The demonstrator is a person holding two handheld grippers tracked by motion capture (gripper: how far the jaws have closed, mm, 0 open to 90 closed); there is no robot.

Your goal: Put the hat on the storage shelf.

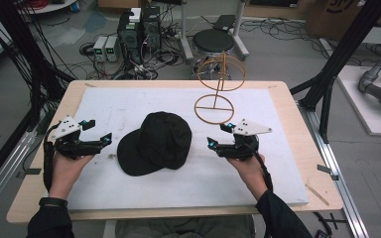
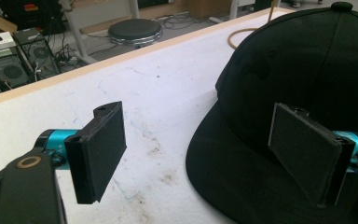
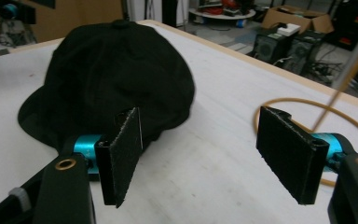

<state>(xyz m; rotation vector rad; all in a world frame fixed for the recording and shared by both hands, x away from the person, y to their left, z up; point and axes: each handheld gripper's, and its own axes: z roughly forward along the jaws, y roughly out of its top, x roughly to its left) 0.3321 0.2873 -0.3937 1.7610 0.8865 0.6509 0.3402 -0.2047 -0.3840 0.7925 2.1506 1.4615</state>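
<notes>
black cap [image 1: 155,143] lies at frame centre on the white mat [image 1: 129,101]. left gripper [image 1: 100,132] at centre left and right gripper [image 1: 217,135] at centre right both point inward, jaws apart, nothing between them.

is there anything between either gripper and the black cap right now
Nothing visible. The cap lies on bare white mat between the left gripper and the right gripper, both with open, empty jaws. The wire hat stand is behind the cap, off both approaches.

One cap [image 1: 155,143] (black), one wire stand [image 1: 217,88]
</notes>
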